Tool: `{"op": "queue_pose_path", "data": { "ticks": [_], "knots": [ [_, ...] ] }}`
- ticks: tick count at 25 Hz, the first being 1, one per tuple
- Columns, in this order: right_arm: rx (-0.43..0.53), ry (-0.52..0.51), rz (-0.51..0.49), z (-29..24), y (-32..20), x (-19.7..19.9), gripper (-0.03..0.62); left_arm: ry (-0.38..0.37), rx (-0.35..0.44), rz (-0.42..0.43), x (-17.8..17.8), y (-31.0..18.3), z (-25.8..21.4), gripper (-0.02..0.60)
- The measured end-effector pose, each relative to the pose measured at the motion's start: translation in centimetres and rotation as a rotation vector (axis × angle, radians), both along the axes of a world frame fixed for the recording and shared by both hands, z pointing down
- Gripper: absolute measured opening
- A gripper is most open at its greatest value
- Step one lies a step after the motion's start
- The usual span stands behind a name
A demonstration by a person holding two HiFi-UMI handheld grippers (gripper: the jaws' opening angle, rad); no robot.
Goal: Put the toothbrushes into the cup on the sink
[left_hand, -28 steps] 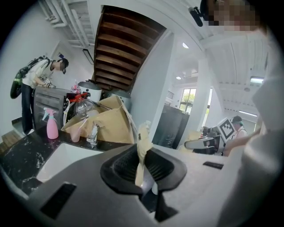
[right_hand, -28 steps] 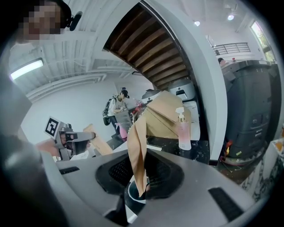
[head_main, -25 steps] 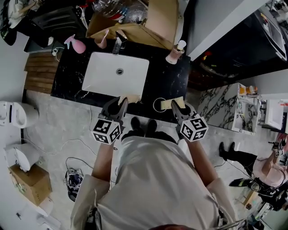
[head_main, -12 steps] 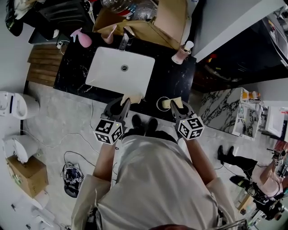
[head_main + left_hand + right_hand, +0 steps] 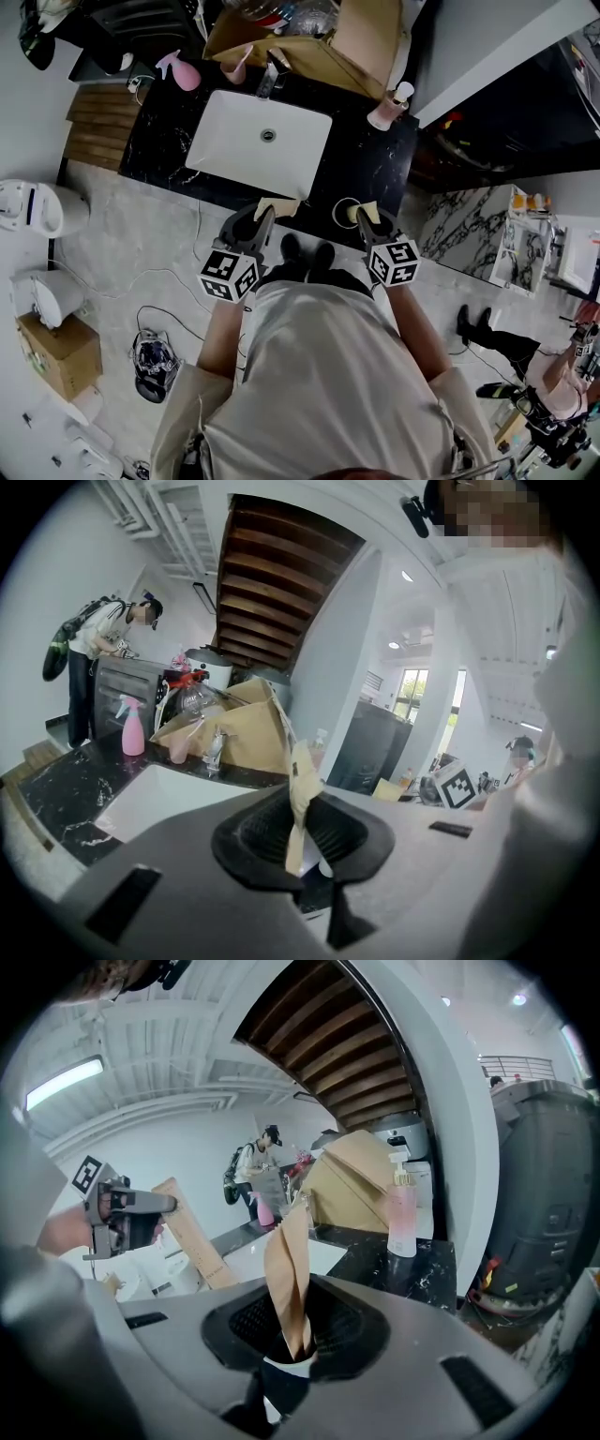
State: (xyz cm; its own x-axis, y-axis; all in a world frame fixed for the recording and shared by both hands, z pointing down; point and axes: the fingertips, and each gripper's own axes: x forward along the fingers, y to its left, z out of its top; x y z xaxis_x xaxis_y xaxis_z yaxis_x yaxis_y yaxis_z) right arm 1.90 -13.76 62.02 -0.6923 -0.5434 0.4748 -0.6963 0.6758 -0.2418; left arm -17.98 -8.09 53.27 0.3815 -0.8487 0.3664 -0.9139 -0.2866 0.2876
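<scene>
- Head view: left hand-held gripper [image 5: 251, 221] and right hand-held gripper [image 5: 368, 221] each pinch a tan packet [image 5: 289, 1269], probably a wrapped toothbrush.
- Carrying step; next, lower one into the cup [image 5: 335, 216].

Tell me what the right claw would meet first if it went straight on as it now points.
Probably the cup: its white rim sits just below the right claw, which is shut on a toothbrush. If it clears that, the line runs over the counter to the box; depth is unclear.

Bare countertop [image 5: 368, 165] beyond cup [image 5: 340, 215]
</scene>
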Motion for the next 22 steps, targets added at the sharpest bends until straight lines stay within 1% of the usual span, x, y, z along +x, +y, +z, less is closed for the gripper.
{"op": "queue_pose_path", "data": {
  "ticks": [7,9,14,18,22],
  "knots": [
    [-0.023,0.05,-0.006,1.9,0.1,0.2,0.074,0.002,-0.006,-0.026,-0.2,0.8,0.1,0.041],
    [-0.028,0.054,-0.005,2.2,0.1,0.2,0.082,0.004,-0.009,-0.032,-0.3,1.0,0.1,0.041],
    [-0.036,0.056,-0.013,2.6,0.1,0.0,0.142,0.003,-0.01,-0.047,-0.6,1.3,-0.1,0.041],
    [-0.049,0.068,-0.017,3.3,0.3,-0.1,0.203,0.002,-0.012,-0.052,-0.6,1.6,-0.1,0.041],
    [-0.052,0.069,-0.011,3.7,0.3,0.0,0.242,0.004,-0.017,-0.055,-0.6,2.0,0.1,0.041]
  ]
}}
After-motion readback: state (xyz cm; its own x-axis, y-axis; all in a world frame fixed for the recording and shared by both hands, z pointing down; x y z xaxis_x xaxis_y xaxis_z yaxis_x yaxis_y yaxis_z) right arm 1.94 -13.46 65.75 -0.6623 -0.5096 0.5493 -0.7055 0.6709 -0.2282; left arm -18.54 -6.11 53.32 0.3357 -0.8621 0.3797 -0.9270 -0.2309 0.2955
